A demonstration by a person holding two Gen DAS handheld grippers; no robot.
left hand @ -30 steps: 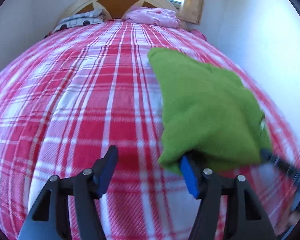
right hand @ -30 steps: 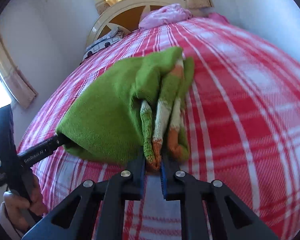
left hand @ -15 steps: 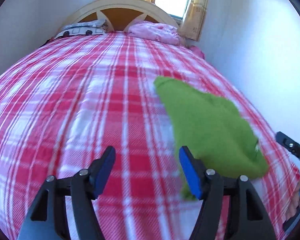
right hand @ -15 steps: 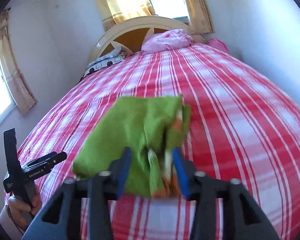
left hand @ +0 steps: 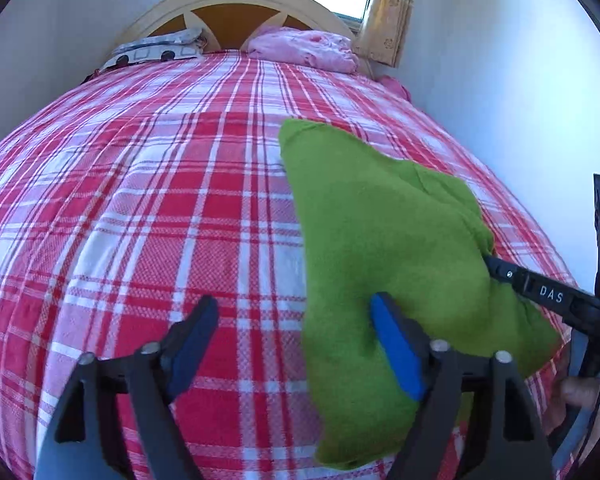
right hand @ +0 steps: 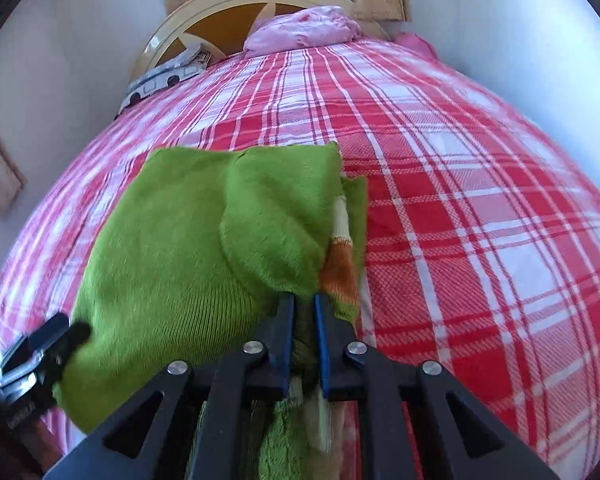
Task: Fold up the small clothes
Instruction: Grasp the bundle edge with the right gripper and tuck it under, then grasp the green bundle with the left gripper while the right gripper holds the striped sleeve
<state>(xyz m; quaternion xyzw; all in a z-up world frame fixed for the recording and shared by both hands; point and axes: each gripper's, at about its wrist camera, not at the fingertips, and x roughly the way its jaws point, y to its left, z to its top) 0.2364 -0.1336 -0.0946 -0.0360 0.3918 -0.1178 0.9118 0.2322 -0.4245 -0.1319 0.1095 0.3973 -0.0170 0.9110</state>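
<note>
Left wrist view: the right gripper [left hand: 496, 266] reads "DAS"; the green sweater [left hand: 384, 236] lies folded on the checked bedspread [left hand: 160, 208]; the left gripper [left hand: 296, 340] is wide apart, one finger [left hand: 396, 344] against the cloth. Right wrist view: the right gripper [right hand: 303, 312] is clamped on the sweater's [right hand: 188, 256] near edge; pillows [right hand: 304, 32] behind.

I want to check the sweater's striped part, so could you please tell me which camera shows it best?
The right wrist view: the stripes, cream and orange, run along the green sweater's right side down to the right gripper, which is shut on the knit. The left wrist view shows only plain green sweater; no stripes are visible.
</note>
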